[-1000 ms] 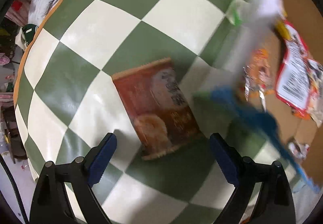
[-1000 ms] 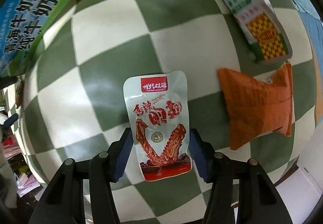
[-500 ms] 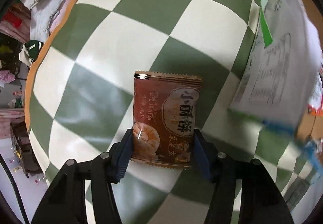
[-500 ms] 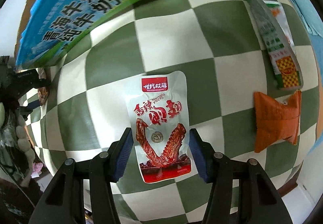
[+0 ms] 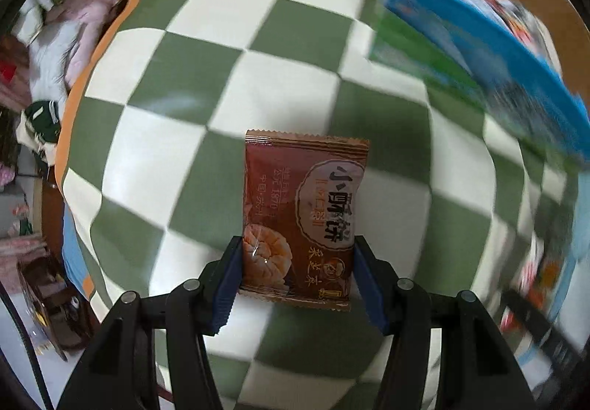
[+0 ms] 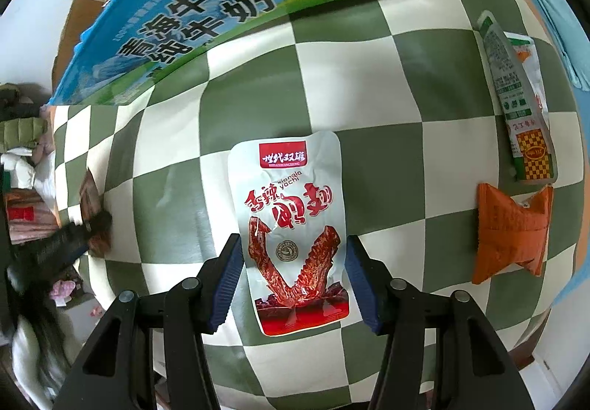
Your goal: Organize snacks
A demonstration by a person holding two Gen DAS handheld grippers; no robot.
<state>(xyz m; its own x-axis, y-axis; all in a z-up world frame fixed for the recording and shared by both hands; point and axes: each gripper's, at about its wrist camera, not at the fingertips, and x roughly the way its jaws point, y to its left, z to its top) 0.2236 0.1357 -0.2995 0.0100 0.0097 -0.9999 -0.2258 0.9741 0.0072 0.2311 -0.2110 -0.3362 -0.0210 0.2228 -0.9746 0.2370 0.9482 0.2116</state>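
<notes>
1. While both grippers carry a packet above the checked cloth (image 6: 368,78), the sorting looks partly done: the left gripper (image 5: 298,273) is clamped on the brown pastry packet (image 5: 302,214), and the right gripper (image 6: 293,273) pinches the white duck-wing pouch (image 6: 291,225) by its lower sides.
2. Some snacks already lie in the milk carton (image 6: 206,15) at the cloth's far left corner (its open top shows bright wrappers in the left view).
3. Left to do, as I judge it: these two packets, plus the orange packet (image 6: 510,229) and the green-and-white pouch (image 6: 516,103) lying near the cloth's right edge.
4. Hard to make out: the carton and its contents are smeared by motion blur in the left view, so I cannot count what is inside. A dark shape at the cloth's left edge in the right view seems to be the other gripper with its packet.
</notes>
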